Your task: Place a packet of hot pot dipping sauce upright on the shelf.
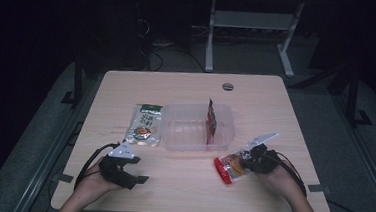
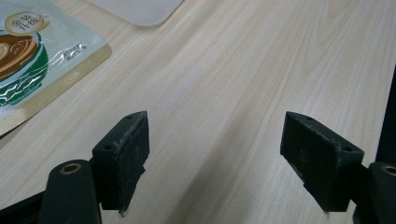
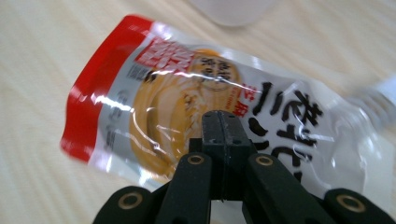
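Snack packets: 3 – green-topped (image 1: 144, 125), red-edged (image 1: 228, 166), dark red one standing in tray (image 1: 211, 120) | clear plastic tray (image 1: 174, 130): 1 | grippers: 2 | table (image 1: 187, 88): 1

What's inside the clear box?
A red packet stands on edge inside the clear box, toward its right side. The rest looks bare. The packet's front can't be read from the high view.
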The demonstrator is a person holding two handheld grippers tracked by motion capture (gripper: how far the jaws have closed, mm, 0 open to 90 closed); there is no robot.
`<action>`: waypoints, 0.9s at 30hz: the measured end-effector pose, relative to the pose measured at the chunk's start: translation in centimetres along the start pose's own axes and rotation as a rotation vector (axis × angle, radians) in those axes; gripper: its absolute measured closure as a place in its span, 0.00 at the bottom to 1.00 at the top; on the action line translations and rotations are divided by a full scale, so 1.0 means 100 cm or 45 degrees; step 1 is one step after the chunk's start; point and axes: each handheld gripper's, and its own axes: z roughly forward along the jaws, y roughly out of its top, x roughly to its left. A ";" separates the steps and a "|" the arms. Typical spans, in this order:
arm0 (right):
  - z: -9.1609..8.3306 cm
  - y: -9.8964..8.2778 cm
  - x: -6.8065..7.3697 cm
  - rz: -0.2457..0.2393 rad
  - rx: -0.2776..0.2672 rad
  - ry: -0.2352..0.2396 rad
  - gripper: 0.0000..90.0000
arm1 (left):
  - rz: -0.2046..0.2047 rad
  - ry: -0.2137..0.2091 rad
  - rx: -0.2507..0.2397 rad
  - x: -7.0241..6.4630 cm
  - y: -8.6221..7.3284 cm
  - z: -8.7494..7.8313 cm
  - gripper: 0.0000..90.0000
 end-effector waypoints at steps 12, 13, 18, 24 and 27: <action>0.017 0.014 0.035 -0.152 0.010 0.126 1.00 | 0.010 -0.008 -0.002 -0.002 0.001 0.002 0.26; 0.019 0.015 0.038 -0.173 0.011 0.133 1.00 | 0.019 -0.010 0.008 -0.002 0.002 0.002 0.26; 0.022 0.019 0.050 -0.220 0.022 0.152 1.00 | 0.017 -0.018 0.008 -0.004 0.002 0.003 0.26; 0.012 0.032 0.045 -0.162 -0.081 0.121 1.00 | 0.006 -0.023 0.004 -0.005 0.003 0.004 0.26; 0.015 0.043 0.043 -0.163 -0.084 0.070 1.00 | 0.018 -0.024 0.009 -0.006 0.004 0.004 0.26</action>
